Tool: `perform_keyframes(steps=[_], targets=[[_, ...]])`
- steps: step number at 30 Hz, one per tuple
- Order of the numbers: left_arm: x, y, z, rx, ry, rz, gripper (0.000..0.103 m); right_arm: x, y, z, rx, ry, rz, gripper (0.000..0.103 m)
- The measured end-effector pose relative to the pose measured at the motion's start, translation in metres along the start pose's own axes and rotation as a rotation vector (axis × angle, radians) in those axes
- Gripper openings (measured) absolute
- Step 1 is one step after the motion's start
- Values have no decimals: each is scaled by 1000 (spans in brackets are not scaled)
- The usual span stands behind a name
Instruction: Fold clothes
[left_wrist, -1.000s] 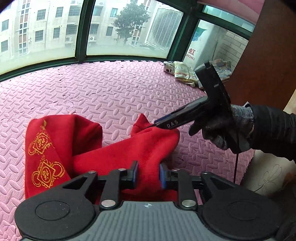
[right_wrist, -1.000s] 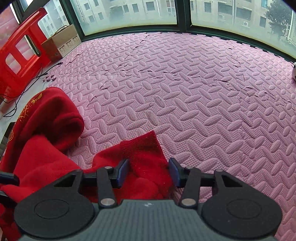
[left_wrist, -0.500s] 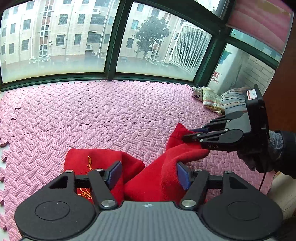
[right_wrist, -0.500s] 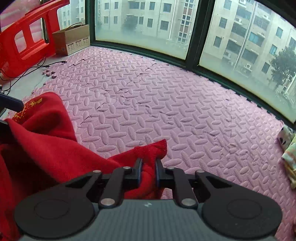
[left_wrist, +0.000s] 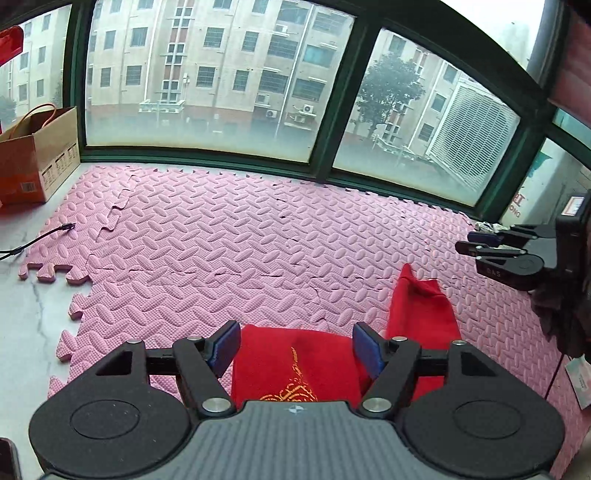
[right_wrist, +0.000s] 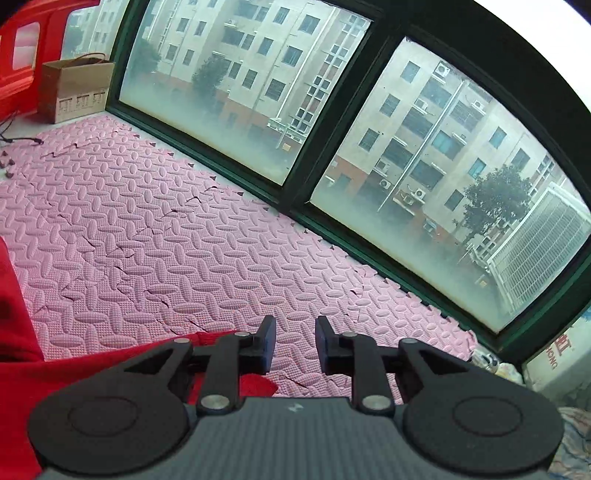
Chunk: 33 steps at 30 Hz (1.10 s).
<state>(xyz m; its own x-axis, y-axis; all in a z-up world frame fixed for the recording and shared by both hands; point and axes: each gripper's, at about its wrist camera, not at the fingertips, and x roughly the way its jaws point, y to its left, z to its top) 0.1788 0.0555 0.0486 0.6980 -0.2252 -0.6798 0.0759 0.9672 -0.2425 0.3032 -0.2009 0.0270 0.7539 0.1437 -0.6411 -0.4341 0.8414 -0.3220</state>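
Note:
A red garment with gold embroidery (left_wrist: 295, 363) lies bunched on the pink foam mat (left_wrist: 240, 243), one part stretching right and away. My left gripper (left_wrist: 293, 347) is open and empty, raised above the garment. My right gripper (right_wrist: 293, 345) is open and empty, lifted off the cloth; it also shows in the left wrist view (left_wrist: 476, 245), hovering beyond and right of the garment's far tip. In the right wrist view the garment (right_wrist: 85, 363) lies at the lower left, partly under the left finger.
A cardboard box (left_wrist: 35, 158) stands at the mat's far left, with a black cable (left_wrist: 40, 238) on the bare floor beside it. Windows with a dark green frame (left_wrist: 325, 147) bound the far side. Folded clothes (right_wrist: 495, 369) lie at the far right.
My right gripper has opened and let go of the garment's tip, which dropped onto the mat. Both grippers have risen and pulled back; the left stays open.

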Motion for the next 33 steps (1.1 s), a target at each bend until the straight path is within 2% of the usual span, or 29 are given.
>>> perform_keyframes(steps=[3, 6, 7, 8, 9, 11, 13, 16, 19, 23, 26, 29, 31, 33], targets=[[21, 11, 6, -36, 33, 20, 70, -3, 6, -2, 53, 27, 147, 24], [40, 20, 4, -71, 94, -2, 68, -6, 25, -3, 48, 41, 248, 30], [46, 22, 3, -83, 114, -9, 62, -8, 31, -3, 42, 45, 275, 31], [52, 25, 2, -94, 134, -17, 46, -9, 37, -3, 38, 44, 299, 31], [55, 27, 1, -103, 146, -25, 40, -10, 42, -2, 38, 43, 319, 31], [54, 31, -3, -119, 155, -41, 13, -12, 51, -2, 36, 44, 349, 31], [45, 33, -5, -129, 140, -66, 6, -16, 56, -1, 40, 41, 371, 31], [16, 31, -4, -129, 74, -121, 5, -19, 57, 0, 74, 43, 401, 31], [-20, 20, -6, -119, 2, -217, 4, -21, 54, 2, 116, 47, 419, 31], [-63, -12, -29, -21, -19, -355, 3, -24, 50, 5, 163, 49, 446, 31], [-82, -37, -58, 57, 27, -448, 3, -29, 52, 6, 166, 53, 475, 31], [-80, -56, -92, 112, 134, -497, 0, -31, 57, 4, 157, 67, 502, 32], [-73, -65, -113, 144, 211, -497, 0, -32, 67, 0, 140, 93, 529, 32], [-68, -68, -123, 164, 246, -477, 0, -34, 77, -5, 117, 123, 563, 32]])
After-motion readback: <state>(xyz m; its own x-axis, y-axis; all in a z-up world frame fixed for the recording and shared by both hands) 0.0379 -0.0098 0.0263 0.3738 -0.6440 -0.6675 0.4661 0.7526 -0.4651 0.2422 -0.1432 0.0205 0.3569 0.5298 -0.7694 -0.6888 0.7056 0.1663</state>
